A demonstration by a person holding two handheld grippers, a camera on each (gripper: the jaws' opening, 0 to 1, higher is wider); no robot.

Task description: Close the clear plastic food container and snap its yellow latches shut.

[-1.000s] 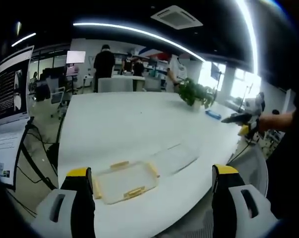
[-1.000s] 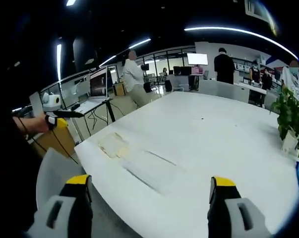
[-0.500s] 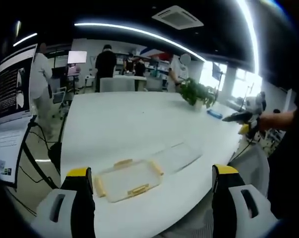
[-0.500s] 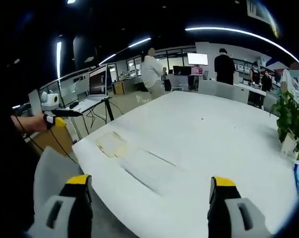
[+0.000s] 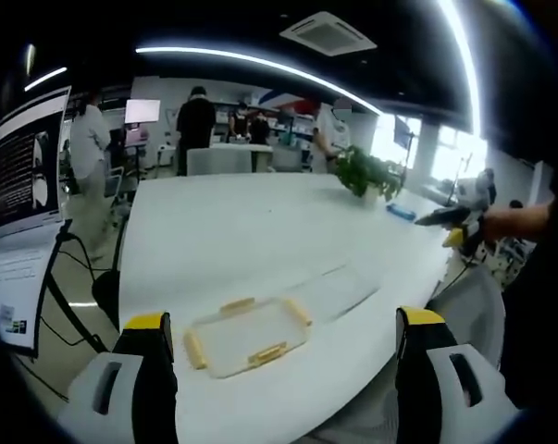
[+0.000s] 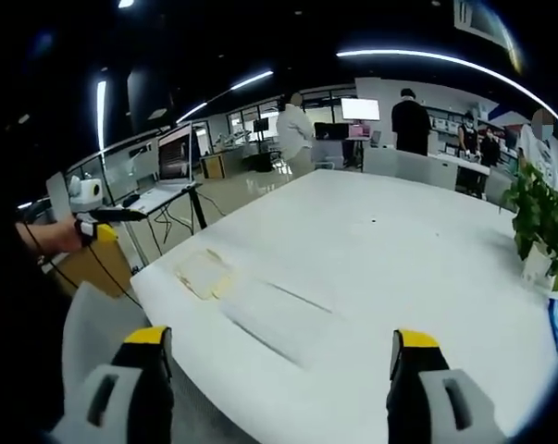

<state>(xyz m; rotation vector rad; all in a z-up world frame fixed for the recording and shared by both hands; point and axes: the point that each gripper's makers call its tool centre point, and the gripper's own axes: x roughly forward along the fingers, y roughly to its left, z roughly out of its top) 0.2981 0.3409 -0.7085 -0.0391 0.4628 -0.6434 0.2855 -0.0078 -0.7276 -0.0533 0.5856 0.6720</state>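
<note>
While both grippers hang back off the near table edge, nothing is in hand yet. Your left gripper (image 5: 283,333) has its jaws spread wide and empty, yellow tips framing the target. Right gripper (image 6: 277,347): same, wide apart, holding nothing.

Container (image 5: 246,335) lies flat on the white table (image 5: 223,231), close to the near edge, w/ the yellow latches (image 5: 268,353) flipped outward on its rim: one each on near, far, left and right sides as seen in left gripper view. Just beside it, to the right, lies a clear flat piece (image 5: 329,290), prob. the lid, hinged or loose I cannot tell. From right gripper view the same container (image 6: 204,273) sits well left of centre, clear piece (image 6: 269,314) running toward you.

Judgement: the layout is open and flat so each gripper gets its own side. Left is squared on the latch end; right is nearer the lid piece. The wide jaw setting suits pinching a thin lid edge or pressing a latch, so no need to re-open. Task is at its start: lid not on, no latch snapped.

Background: potted plant (image 5: 366,174) far across the table, well clear. People (image 5: 195,120) stand beyond the far end. Your right hand w/ its gripper (image 5: 464,227) shows at the right of left gripper view.

Risk: clear plastic on white is low contrast; check the lid edge before pinching.
</note>
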